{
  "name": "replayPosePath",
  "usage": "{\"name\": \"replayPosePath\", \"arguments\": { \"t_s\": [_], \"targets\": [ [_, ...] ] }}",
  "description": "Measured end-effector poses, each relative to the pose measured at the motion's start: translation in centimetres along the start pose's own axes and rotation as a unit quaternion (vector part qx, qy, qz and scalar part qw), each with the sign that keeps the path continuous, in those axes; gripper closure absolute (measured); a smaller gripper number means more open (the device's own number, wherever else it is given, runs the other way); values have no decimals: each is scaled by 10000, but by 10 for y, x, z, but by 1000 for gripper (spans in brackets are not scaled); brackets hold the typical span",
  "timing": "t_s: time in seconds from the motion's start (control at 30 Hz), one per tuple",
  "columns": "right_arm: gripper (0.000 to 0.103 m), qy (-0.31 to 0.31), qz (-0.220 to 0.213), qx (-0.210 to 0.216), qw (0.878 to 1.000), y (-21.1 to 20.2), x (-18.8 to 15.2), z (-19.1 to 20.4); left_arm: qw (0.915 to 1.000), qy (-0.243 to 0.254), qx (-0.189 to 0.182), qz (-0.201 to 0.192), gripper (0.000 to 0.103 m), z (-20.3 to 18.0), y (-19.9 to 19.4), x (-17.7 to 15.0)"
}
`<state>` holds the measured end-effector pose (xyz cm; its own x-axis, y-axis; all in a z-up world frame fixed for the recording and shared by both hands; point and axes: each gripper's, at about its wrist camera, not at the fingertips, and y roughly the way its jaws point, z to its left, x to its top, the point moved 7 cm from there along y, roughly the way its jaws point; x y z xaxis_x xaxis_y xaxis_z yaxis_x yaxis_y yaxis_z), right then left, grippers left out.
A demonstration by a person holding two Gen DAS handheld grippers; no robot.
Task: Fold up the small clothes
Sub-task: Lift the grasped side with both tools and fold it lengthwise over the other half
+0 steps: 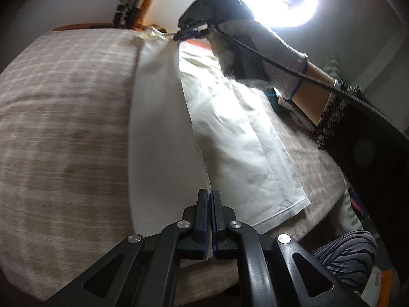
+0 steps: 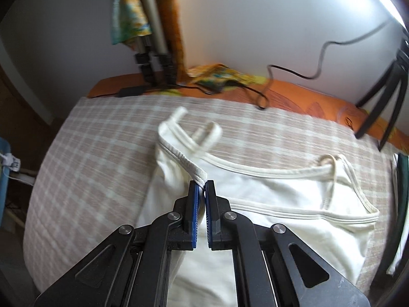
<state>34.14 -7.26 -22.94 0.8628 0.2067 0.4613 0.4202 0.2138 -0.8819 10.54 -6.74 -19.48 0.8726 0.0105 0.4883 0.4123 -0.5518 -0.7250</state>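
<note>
The left gripper (image 1: 210, 194) is closed, its jaws pinching one side edge of the white camisole (image 1: 237, 138) near the hem, and the lifted edge runs as a taut vertical flap from these jaws toward the far end of the garment. The right gripper (image 2: 202, 186) is likewise closed to a narrow gap, clamped on the bound top edge of the same camisole (image 2: 281, 204) at the side seam below the strap (image 2: 204, 138). In the left wrist view the right gripper (image 1: 188, 33) appears at the far end of that flap, carried by a gloved hand (image 1: 258, 48). Judgement: both grippers hold the same long side so that it rises as one straight line; this keeps the panel flat and lets it be laid over the rest of the garment as a lengthwise fold. The remainder of the camisole lies spread on the checked cloth (image 2: 97, 148) covering the bed, with the opposite strap (image 2: 334, 176) and neckline flat and roughly square to the fold line. Both views are motion-blurred. Beyond the garment, a black cable (image 2: 268, 87) and a patterned fabric (image 2: 219, 75) lie on the orange sheet (image 2: 306, 97) along the wall, well apart from the work area; a tripod leg (image 2: 381, 107) stands at the far right
</note>
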Motion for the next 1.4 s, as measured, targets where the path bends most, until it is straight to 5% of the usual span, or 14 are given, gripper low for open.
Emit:
{"name": "replayPosePath", "arguments": {
  "t_s": [0.23,0.37,0.43,0.6,0.9,1.27,1.4],
  "targets": [
    [99,-26,126,-72,9999,23,-5,-8,9994,-95,-64,331,102,-2,28,-7],
    [98,25,138,16,9999,28,-6,-12,9992,7,-293,278,76,-10,29,-5],
    [95,13,497,33,9988,25,-9,-15,9992,93,-286,281,69,-15,29,-5],
    [76,118,199,147,9996,-7,-2,-30,9995,179,-138,238,69,-17,27,-5],
    [76,524,-214,364,9977,-87,-10,-95,9976,676,171,-55,70,-39,19,0],
    [76,785,-256,59,9966,-142,-56,-181,9867,1612,-105,208,65,-128,57,-16],
    [63,854,-216,55,9961,-145,-64,-195,9816,1859,-239,376,62,-155,75,-27]
  ]
}}
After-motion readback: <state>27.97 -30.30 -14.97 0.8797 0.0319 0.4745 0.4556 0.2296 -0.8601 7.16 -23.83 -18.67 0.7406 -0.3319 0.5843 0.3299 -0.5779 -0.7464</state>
